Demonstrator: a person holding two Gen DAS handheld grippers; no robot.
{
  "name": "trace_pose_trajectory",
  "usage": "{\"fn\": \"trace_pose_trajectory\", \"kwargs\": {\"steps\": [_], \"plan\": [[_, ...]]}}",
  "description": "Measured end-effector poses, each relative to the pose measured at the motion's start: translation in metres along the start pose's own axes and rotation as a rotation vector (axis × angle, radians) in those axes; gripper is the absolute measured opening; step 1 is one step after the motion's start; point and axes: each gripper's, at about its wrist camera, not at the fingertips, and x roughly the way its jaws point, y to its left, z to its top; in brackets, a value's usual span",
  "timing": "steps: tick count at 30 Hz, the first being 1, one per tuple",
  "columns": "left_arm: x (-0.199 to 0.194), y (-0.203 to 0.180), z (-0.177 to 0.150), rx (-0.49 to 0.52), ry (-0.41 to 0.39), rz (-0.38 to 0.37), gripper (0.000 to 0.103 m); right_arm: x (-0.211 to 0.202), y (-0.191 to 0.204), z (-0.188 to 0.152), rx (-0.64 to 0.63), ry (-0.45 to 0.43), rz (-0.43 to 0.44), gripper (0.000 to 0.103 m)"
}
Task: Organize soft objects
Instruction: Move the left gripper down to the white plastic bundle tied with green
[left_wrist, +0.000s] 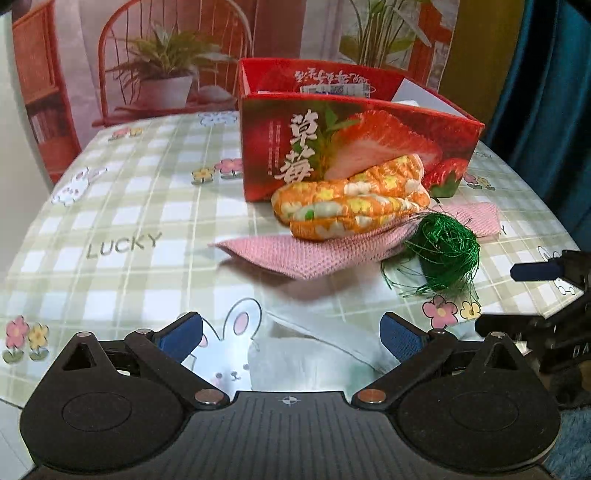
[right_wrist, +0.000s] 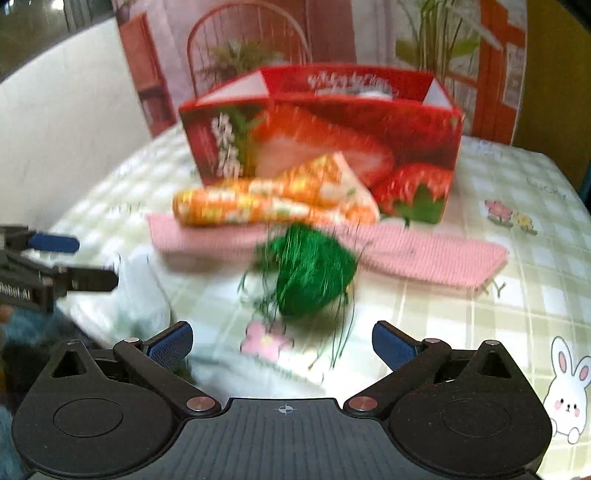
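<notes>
Centrally, an orange floral fabric bundle (left_wrist: 351, 199) lies on a pink knitted cloth (left_wrist: 314, 254), its far end against the front wall of a red strawberry-printed box (left_wrist: 354, 144). Just beside the bundle, toward the camera, sits a tangle of green thread (left_wrist: 443, 251), partly on the pink cloth and partly on the bench (left_wrist: 110, 206), which is covered in a green checked sheet with rabbits and flowers. A white, thin, crumpled piece (left_wrist: 314, 354) lies nearer still, in front of the pink cloth. The box is open at the top, with something white showing inside; what it is cannot be told.

The left claw (left_wrist: 291, 336) has its 2 blue-padded fingers spread wide, nothing gripped, over the white piece. The right claw (right_wrist: 282, 343) is likewise spread wide and empty, the green thread (right_wrist: 314, 273) ahead of it; this view is blurred. Each claw shows at the edge of the other's view. Behind the bench hangs a printed backdrop of a chair and potted plants (left_wrist: 166, 66).
</notes>
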Motion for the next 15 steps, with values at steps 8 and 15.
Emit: {"fn": "trace_pose_trajectory", "kwargs": {"steps": [8, 15], "plan": [[0.025, -0.007, -0.010, 0.028, 0.089, -0.078, 0.090, 0.020, 0.009, -0.006, -0.059, 0.100, -0.004, 0.102], [0.039, 0.010, -0.015, -0.056, 0.095, -0.159, 0.082, 0.036, 0.006, -0.009, -0.081, 0.102, -0.060, 0.102]]}}
